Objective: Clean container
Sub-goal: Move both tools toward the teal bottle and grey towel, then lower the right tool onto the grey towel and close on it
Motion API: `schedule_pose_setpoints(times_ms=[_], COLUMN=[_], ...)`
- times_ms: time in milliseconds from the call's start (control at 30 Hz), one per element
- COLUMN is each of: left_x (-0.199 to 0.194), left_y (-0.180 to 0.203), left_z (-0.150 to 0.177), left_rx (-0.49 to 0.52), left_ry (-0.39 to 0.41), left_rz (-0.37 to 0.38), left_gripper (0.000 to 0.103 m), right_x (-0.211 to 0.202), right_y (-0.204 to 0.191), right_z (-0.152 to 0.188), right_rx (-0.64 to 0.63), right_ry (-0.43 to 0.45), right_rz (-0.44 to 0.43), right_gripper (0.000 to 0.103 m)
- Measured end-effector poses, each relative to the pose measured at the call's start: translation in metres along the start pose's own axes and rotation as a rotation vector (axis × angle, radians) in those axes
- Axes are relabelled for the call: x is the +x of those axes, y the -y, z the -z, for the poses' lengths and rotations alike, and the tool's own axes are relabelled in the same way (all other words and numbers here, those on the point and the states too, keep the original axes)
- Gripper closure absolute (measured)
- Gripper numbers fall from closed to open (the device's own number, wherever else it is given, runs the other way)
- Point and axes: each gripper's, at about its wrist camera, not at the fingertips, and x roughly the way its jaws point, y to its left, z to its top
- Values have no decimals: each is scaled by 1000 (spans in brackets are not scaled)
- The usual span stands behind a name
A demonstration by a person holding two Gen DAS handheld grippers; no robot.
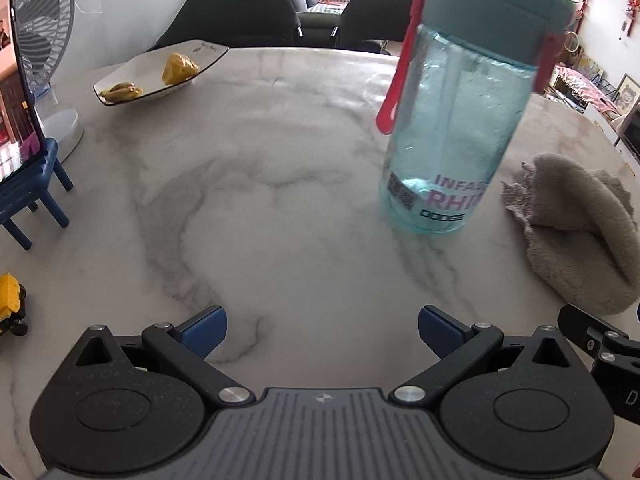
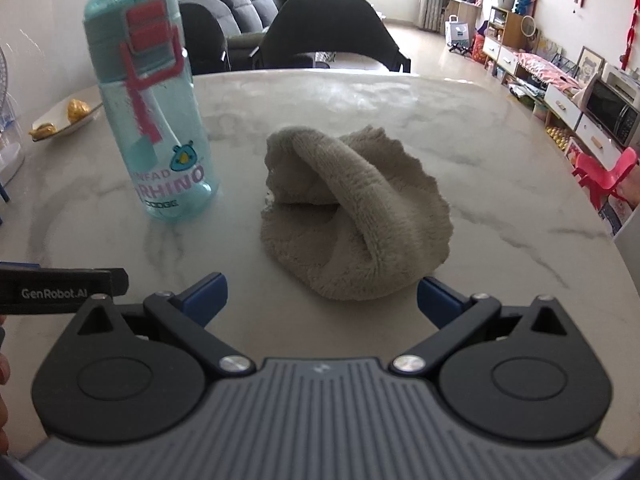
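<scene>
A clear teal water bottle (image 1: 456,120) with a teal lid and a red strap stands upright on the marble table (image 1: 280,200). In the right wrist view the same bottle (image 2: 160,128) is at the left. Right of the bottle lies a crumpled grey-beige cloth (image 1: 580,232), seen in the right wrist view as a cloth (image 2: 356,216) straight ahead. My left gripper (image 1: 322,336) is open over bare table, short of the bottle and to its left. With its blue fingertips either side of the cloth's near edge, my right gripper (image 2: 322,300) is open and holds nothing.
A white dish (image 1: 160,72) with yellow food sits at the far left, beside a white fan (image 1: 40,40) and a phone on a blue stand (image 1: 24,160). A yellow toy truck (image 1: 12,304) is at the near left. Dark chairs (image 2: 332,32) stand behind the table.
</scene>
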Motion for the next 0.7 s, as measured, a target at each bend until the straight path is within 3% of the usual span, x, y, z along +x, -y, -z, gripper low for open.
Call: schedule_pose_setpoints(times_ms=[367,700], left_x=[14,18], left_y=[1,1], left_z=[-7,-10], left_rx=[32,40], left_ry=[23,47], left_rz=[-23,-19], left_gripper=[0,0], right_x=[25,27], right_y=[0,-4], right_z=[-4,-5], right_rx=[27,25], right_ry=[-81,-73], right_rz=[16,23], right_gripper=[0,0])
